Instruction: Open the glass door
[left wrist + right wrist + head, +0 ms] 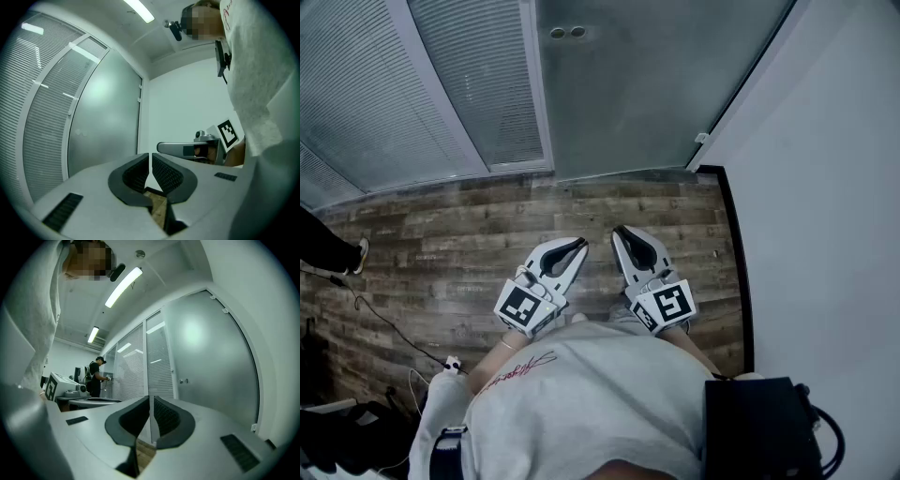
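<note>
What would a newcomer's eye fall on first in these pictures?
The eye goes first to the two white tools side by side above the wood-plank floor, low in the head view: the left hand-held gripper and the right hand-held gripper, each with its jaws together and nothing between them. Ahead of them stands the large frosted glass door, with slatted blinds to its left.

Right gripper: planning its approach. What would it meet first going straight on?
The right gripper would likely meet the glass door near its left edge, or maybe the blind panel beside it. Nothing stands between.
</note>
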### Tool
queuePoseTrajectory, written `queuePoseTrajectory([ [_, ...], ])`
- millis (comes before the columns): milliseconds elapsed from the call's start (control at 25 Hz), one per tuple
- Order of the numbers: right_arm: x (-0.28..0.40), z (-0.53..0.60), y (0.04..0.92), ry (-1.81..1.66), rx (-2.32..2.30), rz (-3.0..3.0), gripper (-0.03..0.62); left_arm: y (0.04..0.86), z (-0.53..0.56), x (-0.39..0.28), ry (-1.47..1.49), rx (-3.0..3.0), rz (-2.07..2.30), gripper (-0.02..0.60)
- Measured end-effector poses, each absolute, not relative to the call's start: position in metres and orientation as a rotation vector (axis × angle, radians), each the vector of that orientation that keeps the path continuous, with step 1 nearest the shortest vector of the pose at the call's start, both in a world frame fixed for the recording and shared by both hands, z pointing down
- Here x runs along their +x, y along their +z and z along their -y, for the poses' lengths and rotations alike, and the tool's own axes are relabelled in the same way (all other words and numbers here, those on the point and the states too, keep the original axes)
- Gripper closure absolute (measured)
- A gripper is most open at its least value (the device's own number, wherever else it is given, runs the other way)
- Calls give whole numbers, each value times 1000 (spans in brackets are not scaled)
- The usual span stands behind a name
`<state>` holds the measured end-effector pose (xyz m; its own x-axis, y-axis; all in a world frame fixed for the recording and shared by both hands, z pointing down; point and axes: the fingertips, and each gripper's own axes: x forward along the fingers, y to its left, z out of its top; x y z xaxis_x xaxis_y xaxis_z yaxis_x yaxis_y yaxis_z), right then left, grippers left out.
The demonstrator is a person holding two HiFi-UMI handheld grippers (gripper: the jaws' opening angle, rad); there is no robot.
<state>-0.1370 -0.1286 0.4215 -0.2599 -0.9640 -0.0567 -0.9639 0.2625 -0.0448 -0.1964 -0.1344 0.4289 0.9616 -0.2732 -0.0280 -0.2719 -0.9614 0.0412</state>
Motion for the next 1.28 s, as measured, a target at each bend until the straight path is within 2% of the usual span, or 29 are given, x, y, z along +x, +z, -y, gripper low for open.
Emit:
queuePoseTrajectory([
  [760,-142,132,423,-9,-1902,-2428,552,433,142,-205,-115,3058,403,546],
  [1280,-115,177,426,-100,-1936,-2310,551,439,180,-205,-98,3024,454,546],
])
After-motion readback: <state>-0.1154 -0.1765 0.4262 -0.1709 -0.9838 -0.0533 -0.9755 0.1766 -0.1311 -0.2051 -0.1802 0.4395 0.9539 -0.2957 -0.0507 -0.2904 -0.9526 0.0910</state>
